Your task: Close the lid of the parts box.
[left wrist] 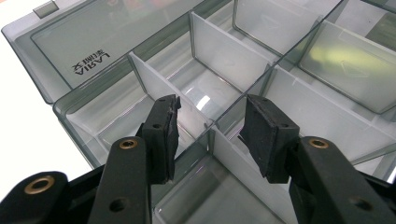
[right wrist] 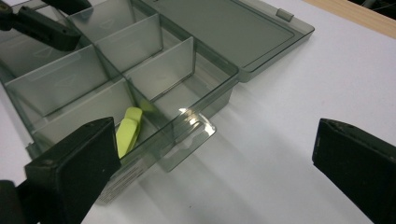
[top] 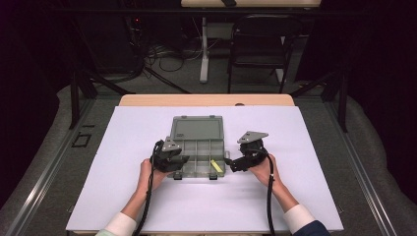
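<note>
A grey see-through compartment box (top: 196, 175) lies open in the middle of the white table cover, its lid (top: 197, 129) folded back flat. A yellow-green clip-like piece (top: 215, 166) lies in the near right compartment (right wrist: 128, 130). My left gripper (top: 183, 160) is at the box's near left corner. Its jaws stand apart above a white divider (left wrist: 224, 158), and the pads (left wrist: 161, 135) touch nothing. My right gripper (top: 231, 164) is at the box's right side, open wide (right wrist: 215, 172), with the box's latch tab (right wrist: 191, 135) ahead between the jaws.
The white cover (top: 206, 206) spans the table, with a wooden edge (top: 206, 100) showing at the back. A black chair (top: 260, 44) and cables stand on the floor beyond. The left gripper's jaw (right wrist: 46, 25) shows over the far compartments.
</note>
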`<act>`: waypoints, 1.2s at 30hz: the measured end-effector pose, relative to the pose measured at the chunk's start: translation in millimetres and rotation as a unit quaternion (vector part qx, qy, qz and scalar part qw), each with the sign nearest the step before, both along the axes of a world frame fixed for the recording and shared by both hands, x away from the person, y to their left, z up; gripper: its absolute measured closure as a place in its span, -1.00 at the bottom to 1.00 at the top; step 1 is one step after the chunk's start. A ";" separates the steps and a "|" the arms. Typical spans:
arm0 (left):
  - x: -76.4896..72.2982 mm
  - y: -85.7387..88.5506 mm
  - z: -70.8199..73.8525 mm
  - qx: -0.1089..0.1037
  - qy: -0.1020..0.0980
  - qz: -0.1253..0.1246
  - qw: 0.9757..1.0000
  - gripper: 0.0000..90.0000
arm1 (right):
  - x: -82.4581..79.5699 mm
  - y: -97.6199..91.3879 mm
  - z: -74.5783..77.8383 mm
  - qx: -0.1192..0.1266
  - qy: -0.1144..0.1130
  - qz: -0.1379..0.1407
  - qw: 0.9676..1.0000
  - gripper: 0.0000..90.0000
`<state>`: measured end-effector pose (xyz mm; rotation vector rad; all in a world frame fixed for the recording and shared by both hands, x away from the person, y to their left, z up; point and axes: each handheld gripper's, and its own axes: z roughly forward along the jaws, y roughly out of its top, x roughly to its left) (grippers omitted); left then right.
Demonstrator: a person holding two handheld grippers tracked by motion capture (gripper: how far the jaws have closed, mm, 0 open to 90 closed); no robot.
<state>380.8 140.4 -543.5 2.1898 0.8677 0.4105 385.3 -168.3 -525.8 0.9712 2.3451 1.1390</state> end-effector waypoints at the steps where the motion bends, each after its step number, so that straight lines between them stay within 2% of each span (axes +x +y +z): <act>1: 0.1 0.2 0.1 0.000 0.001 -0.001 1.000 0.23 | 1.9 0.2 0.3 0.001 -0.001 -0.002 1.000 -1.00; 10: 0.3 0.4 0.0 0.000 0.001 -0.002 1.000 0.23 | 21.4 3.5 2.8 -0.008 -0.001 -0.015 1.000 -0.99; 15: 0.5 0.4 -0.1 0.000 0.001 -0.003 1.000 0.23 | 34.7 2.9 1.9 -0.004 0.008 -0.026 1.000 -0.84; 19: 0.3 0.2 0.0 0.000 0.001 -0.002 1.000 0.23 | 42.4 5.3 4.4 -0.010 0.006 -0.031 0.999 -0.54; 21: 0.4 0.3 -0.1 0.000 0.001 -0.003 1.000 0.23 | 46.3 7.2 4.8 -0.013 0.005 -0.034 0.999 -0.29; 23: 0.5 0.4 -0.2 -0.001 0.001 -0.003 1.000 0.23 | 50.8 8.6 4.8 -0.014 0.014 -0.036 0.999 -0.17; 25: 0.5 0.4 -0.2 0.000 0.001 -0.003 1.000 0.23 | 55.0 9.9 4.1 -0.022 0.013 -0.038 0.999 0.00; 27: 0.4 0.4 -0.1 0.000 0.001 -0.002 1.000 0.23 | 59.3 9.8 3.4 -0.017 0.018 -0.039 0.999 0.22; 32: 0.6 0.6 0.0 0.002 0.001 -0.005 1.000 0.23 | 69.2 9.5 -0.5 -0.026 0.025 -0.040 0.999 0.75; 36: 0.7 0.7 -0.3 -0.002 0.001 -0.004 1.000 0.23 | 74.2 12.1 -7.9 -0.034 0.029 -0.041 0.998 0.96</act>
